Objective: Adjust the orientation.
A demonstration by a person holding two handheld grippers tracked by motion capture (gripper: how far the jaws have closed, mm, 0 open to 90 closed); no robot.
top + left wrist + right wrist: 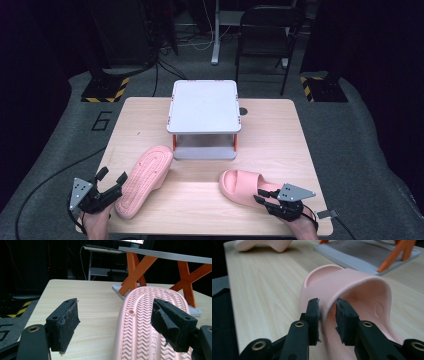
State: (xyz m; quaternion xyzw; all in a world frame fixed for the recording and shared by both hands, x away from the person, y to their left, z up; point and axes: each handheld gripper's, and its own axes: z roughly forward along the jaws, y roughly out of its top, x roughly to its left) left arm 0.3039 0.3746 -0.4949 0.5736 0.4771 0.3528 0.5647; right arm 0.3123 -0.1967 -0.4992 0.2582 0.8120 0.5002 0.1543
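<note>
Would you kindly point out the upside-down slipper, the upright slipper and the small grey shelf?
Upside-down slipper (144, 181), high view, middle of its ribbed sole.
Upright slipper (240, 184), high view, top of its strap.
Small grey shelf (204, 106), high view, centre of its top board.

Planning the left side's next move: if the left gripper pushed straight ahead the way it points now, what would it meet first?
Probably the upside-down pink slipper: its ridged sole already lies between the open left gripper jaws. Beyond it stands the grey rack with orange legs, though depth is hard to judge.

Left gripper gapes wide; right gripper (jaws narrow) seemingly pinches something.
</note>
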